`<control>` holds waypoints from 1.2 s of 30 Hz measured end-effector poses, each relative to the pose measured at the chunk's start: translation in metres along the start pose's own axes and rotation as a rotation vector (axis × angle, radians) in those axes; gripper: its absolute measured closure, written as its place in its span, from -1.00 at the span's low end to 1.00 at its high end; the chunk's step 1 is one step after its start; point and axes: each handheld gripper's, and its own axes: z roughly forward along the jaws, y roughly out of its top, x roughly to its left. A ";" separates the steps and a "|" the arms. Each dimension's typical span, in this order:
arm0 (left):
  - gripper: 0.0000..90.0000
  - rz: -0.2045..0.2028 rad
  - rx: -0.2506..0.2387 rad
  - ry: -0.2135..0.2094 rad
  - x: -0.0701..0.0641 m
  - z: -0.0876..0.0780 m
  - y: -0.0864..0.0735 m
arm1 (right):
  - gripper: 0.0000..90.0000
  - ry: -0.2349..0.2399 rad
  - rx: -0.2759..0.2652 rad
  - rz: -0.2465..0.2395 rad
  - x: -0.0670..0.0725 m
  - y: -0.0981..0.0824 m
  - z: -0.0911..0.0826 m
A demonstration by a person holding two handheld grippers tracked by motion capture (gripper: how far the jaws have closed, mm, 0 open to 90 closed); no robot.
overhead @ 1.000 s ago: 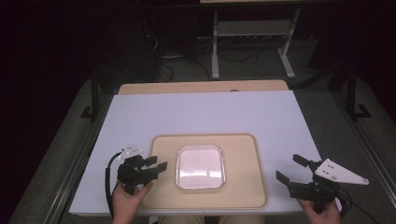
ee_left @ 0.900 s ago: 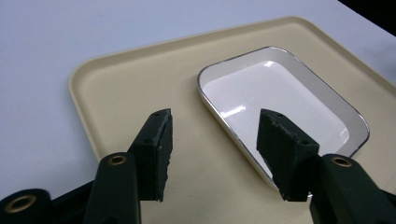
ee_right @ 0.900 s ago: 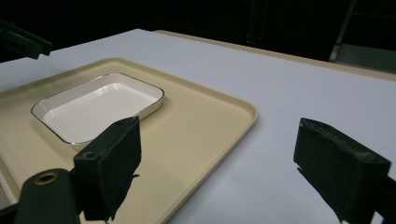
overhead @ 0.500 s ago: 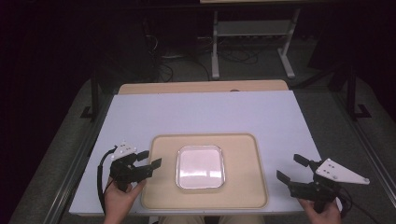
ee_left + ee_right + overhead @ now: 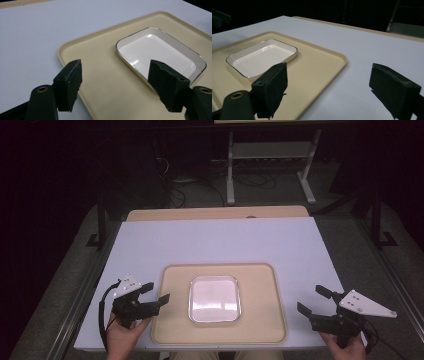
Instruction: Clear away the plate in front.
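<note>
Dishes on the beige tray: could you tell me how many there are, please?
1: a white square dish sits in the middle of the beige tray, between the two grippers. Nothing appears hidden.

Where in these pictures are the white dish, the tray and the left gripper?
dish (image 5: pixel 214 299): high view, middle of its white floor.
tray (image 5: pixel 260 295): high view, bare beige surface right of the dish.
left gripper (image 5: pixel 156 292): high view, the gap between its open jaws, at the tray's left edge.

Across the upper half of the high view you have bare white table (image 5: pixel 220 240) to pass over. Lower centre, the beige tray (image 5: pixel 260 320) lies flat with its raised rim, and the white dish (image 5: pixel 214 299) stands mid-tray, blocking the middle.
</note>
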 end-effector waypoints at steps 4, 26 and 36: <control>-0.47 0.005 0.004 -0.005 0.003 -0.001 -0.004 | -0.69 0.000 -0.001 0.002 0.000 0.000 -0.001; -0.55 0.024 -0.006 0.013 0.012 -0.010 -0.015 | -0.69 0.001 0.016 0.000 -0.001 -0.001 0.002; -0.58 0.016 0.011 0.001 0.009 -0.005 -0.015 | -0.69 0.005 0.027 -0.006 0.001 -0.002 0.003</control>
